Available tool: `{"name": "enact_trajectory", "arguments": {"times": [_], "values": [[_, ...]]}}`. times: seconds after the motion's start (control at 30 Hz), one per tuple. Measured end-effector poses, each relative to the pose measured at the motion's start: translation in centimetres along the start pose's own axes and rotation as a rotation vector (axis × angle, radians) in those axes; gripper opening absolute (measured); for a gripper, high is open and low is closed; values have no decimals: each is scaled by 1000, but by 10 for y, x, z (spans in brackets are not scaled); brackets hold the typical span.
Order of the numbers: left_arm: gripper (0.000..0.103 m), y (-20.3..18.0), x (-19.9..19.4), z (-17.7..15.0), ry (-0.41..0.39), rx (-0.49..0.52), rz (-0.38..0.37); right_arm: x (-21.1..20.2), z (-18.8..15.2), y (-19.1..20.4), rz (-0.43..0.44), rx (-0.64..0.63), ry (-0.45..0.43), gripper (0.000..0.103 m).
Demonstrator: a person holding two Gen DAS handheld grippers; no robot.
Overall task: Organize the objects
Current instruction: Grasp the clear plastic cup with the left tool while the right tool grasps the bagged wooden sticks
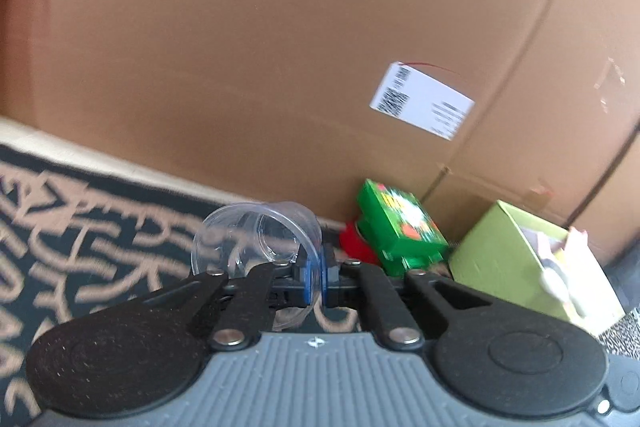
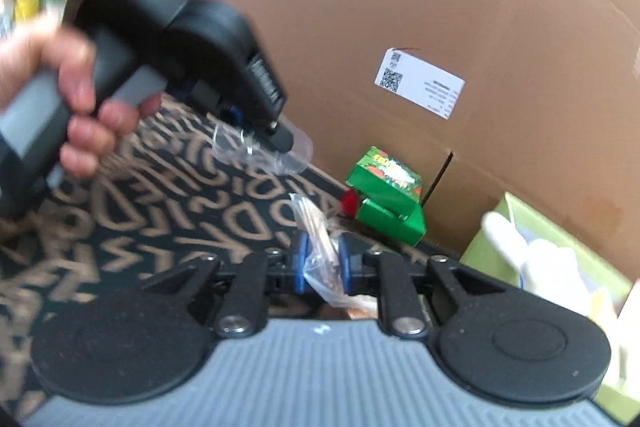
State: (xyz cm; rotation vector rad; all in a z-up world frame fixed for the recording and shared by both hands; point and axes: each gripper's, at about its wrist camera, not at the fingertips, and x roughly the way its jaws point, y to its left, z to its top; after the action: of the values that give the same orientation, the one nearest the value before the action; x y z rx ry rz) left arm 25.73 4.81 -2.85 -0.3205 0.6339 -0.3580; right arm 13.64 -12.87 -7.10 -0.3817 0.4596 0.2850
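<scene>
Clear cup [image 1: 256, 239] and cellophane packet [image 2: 320, 247], both gripped
Your left gripper [image 1: 316, 279] pinches the cup's rim; your right gripper [image 2: 323, 263] is clamped on the crinkled packet

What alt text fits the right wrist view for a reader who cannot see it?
The right gripper pinches a clear plastic bag above a patterned rug; a hand holds the left gripper on a clear cup.
</scene>
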Motion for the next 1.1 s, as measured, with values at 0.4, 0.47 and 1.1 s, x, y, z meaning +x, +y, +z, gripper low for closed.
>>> {"name": "enact_trajectory", "arguments": {"times": [0.4,0.47,1.1], "values": [[3,-44,-82,-85,86,41,-51,-106,-50,-37,185,469,15,16],[3,-54,-89,-98,80,52,-55,-113,-57,-37,162,473,23,17],[18,-63,-76,-117,84,-7,44,-120,-90,-34,73,467,34,58]]}}
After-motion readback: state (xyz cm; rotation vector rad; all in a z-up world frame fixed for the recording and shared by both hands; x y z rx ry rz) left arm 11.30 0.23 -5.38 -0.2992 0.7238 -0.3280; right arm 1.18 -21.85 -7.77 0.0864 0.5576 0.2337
